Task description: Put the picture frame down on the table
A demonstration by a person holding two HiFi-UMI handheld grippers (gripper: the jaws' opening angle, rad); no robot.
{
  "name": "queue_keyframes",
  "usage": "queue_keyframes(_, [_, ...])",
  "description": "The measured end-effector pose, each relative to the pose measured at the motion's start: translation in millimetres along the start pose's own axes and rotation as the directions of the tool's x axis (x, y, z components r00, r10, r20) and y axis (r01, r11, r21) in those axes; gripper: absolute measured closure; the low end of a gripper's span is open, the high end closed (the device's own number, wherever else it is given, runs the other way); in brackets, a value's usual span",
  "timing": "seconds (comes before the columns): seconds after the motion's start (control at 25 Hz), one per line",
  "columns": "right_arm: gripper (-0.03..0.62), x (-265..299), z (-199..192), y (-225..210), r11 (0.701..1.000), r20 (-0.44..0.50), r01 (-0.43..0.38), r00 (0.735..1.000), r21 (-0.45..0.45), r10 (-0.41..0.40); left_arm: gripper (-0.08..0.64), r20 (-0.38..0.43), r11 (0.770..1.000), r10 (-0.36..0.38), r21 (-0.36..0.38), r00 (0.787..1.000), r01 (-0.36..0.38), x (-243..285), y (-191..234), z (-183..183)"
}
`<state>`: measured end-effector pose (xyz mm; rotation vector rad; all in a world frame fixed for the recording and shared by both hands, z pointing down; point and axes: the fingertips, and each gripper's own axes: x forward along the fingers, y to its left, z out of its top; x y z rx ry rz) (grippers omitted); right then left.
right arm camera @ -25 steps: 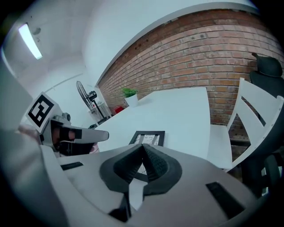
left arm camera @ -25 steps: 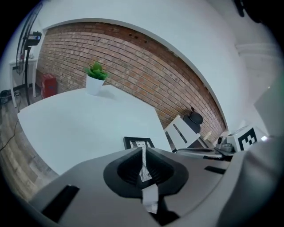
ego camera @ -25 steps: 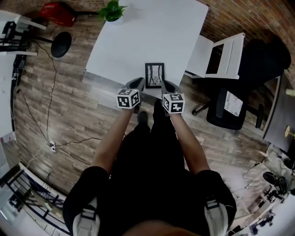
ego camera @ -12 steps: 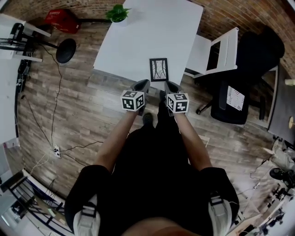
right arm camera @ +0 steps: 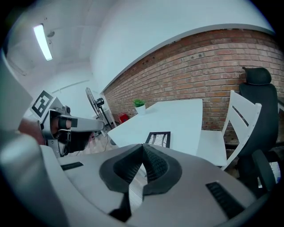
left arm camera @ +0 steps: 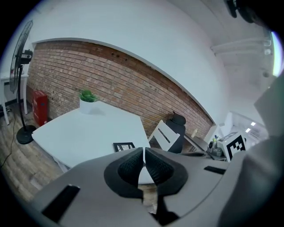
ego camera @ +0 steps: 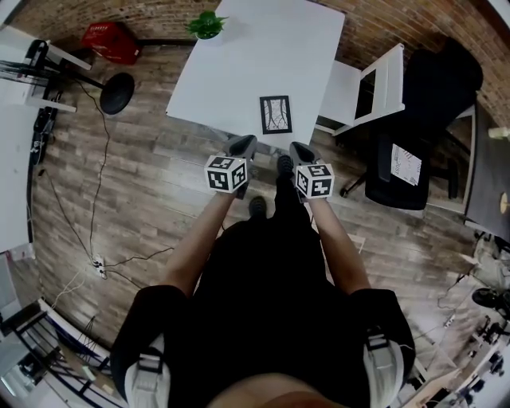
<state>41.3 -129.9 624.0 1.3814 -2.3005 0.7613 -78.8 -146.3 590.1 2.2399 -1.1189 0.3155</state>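
- Wood-plank floor, brick wall at the far side; white table (ego camera: 255, 64) sits in the upper middle of the head view.
- picture frame (ego camera: 276, 114) lies flat on the table, close to the near edge, towards the corner by the white chair (ego camera: 362, 84). Black border, pale print inside with dark branching lines.
- Nothing touches the frame; both grippers are off the table, over the floor just short of its near edge.
- left gripper (ego camera: 241, 147): jaws clenched, tips meeting, nothing between them. Its own view shows the frame (left arm camera: 124, 146) on the tabletop just beyond the jaw tips.
- right gripper (ego camera: 300, 151): jaws pressed together too, empty. Its view has the frame (right arm camera: 159, 138) just past the tips.
- Grippers side by side, near each other, both pointing at the table; frame sits ahead of the gap between them.
- potted plant (ego camera: 206, 24) at the table's far left corner, well apart from the frame.
- black office chair (ego camera: 426, 103) right of the white chair.
- red box (ego camera: 111, 40) and fan base (ego camera: 118, 92) on the floor left of the table; cables trail along the floor on that side.
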Motion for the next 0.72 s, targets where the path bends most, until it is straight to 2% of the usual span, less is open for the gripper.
queue_keyframes(0.72, [0.595, -49.0, -6.2, 32.7, 1.000, 0.068, 0.026, 0.997, -0.009, -0.026, 0.531, 0.061, 0.999, -0.040, 0.008, 0.997, 0.040, -47.9, -30.2, -6.2])
